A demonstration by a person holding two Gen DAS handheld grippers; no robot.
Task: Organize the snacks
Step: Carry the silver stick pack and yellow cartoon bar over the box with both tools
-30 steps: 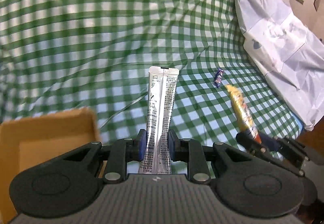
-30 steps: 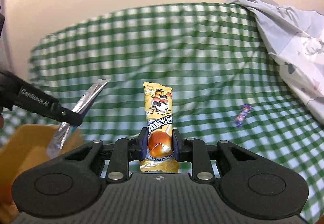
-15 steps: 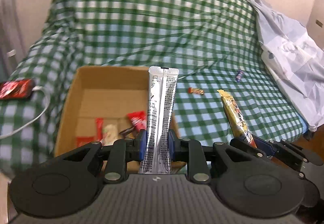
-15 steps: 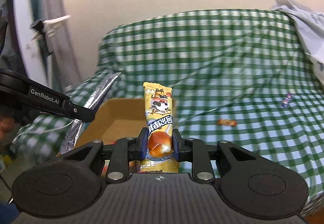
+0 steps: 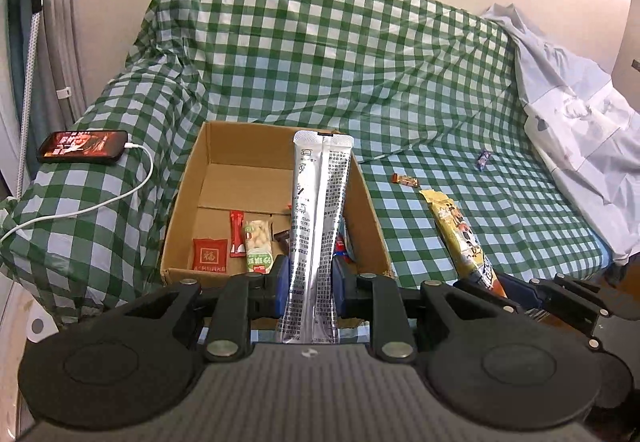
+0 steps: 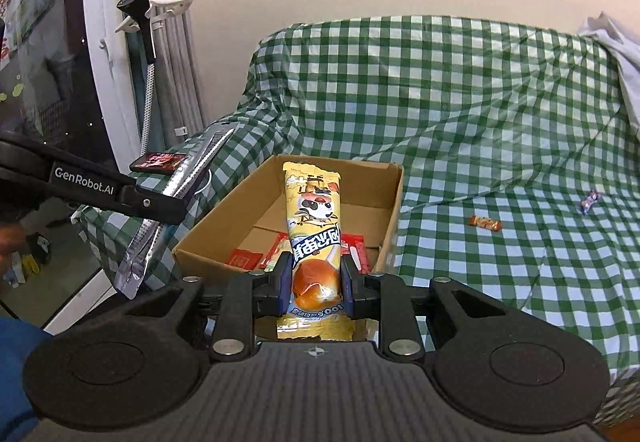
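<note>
Standing between left tongs [image 5: 308, 278]: silver packet [image 5: 318, 218]

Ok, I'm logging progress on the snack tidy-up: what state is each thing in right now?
Left tongs: shut on silver packet.
Right tongs: shut on yellow packet.
Cardboard box: open, a few snacks inside.
Orange candy: loose on checked cloth.
Blue candy: loose on cloth.
Phone: screen lit, cable plugged in.
</note>
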